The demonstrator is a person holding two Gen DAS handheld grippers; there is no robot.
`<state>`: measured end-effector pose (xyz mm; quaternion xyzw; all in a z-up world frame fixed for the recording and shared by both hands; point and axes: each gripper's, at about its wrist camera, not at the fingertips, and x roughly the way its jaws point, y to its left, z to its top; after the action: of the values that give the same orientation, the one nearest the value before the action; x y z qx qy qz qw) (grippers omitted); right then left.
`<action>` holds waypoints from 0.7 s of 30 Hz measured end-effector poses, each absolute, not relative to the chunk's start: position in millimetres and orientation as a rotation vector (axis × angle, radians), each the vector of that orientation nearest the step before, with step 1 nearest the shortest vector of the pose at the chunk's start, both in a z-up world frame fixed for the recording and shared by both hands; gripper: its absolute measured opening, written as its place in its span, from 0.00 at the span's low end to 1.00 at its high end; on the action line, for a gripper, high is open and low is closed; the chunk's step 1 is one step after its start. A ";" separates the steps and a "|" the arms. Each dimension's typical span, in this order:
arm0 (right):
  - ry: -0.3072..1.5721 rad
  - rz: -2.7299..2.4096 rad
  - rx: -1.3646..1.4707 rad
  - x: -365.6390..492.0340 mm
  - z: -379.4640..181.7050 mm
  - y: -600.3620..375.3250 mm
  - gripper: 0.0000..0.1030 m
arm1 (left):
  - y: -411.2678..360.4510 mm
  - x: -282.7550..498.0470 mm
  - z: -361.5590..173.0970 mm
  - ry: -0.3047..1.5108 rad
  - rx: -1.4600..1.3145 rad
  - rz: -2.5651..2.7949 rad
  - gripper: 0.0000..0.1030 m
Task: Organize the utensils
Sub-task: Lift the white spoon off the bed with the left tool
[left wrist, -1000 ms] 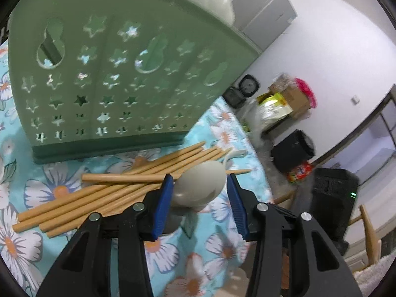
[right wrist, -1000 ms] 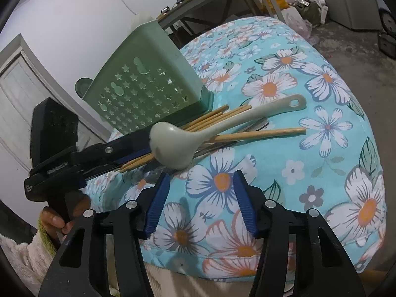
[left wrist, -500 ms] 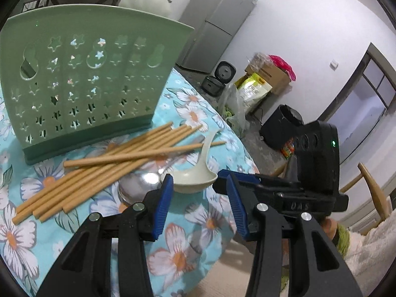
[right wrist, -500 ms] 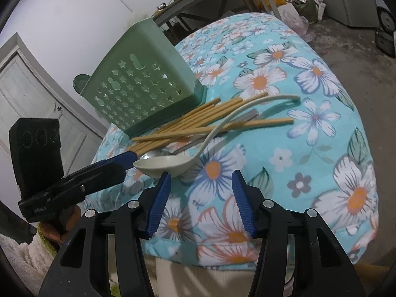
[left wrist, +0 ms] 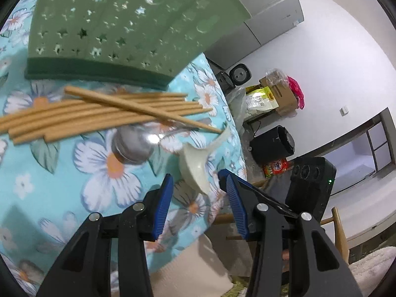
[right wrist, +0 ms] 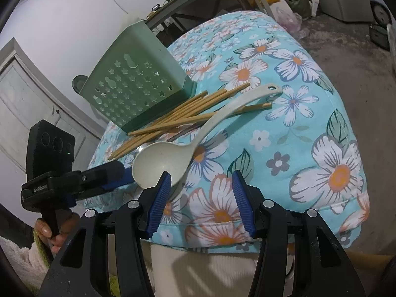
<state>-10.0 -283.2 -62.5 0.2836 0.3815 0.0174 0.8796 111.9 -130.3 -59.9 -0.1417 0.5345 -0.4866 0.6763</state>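
Note:
A cream ladle (right wrist: 160,164) lies on the floral tablecloth (right wrist: 309,113), its handle resting across several wooden chopsticks (right wrist: 178,116). Beside its bowl my left gripper (right wrist: 121,172) is open. In the left wrist view the ladle's bowl (left wrist: 194,168) stands on edge between the left gripper's (left wrist: 196,180) blue pads, which do not press it. A metal spoon (left wrist: 131,146) lies partly under the chopsticks (left wrist: 99,116). The green perforated utensil holder (left wrist: 123,24) (right wrist: 133,81) stands behind them. My right gripper (right wrist: 201,175) is open and empty, just in front of the ladle's bowl.
The table's rounded edge (right wrist: 222,235) drops off right under both grippers. A hand (right wrist: 49,232) holds the left gripper's handle. Beyond the table are a grey fridge (left wrist: 267,22), boxes and bags (left wrist: 277,96), a black speaker (left wrist: 272,144) and a wooden chair (left wrist: 339,232).
The ladle's bowl, raised between the left fingers a second ago, now rests tilted on the cloth. My left gripper has rolled and sunk closer to the table. The right gripper has kept still.

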 end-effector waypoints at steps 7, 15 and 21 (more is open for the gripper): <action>0.779 0.042 0.610 -14.4 -63.7 -286.1 0.47 | -149.7 105.9 -64.3 1.222 -0.232 -0.997 0.40; 0.768 0.032 0.617 -17.6 -63.7 -285.2 0.46 | -149.1 109.7 -70.4 1.233 -0.243 -0.866 0.08; 0.765 0.026 0.616 -18.7 -62.7 -283.1 0.46 | -132.3 104.6 -55.4 1.183 -0.222 -0.814 0.03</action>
<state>-18.7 -283.1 -62.7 0.2959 0.3674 0.0123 0.8816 104.6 -132.3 -55.4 -0.1014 0.5409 -0.3721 0.7475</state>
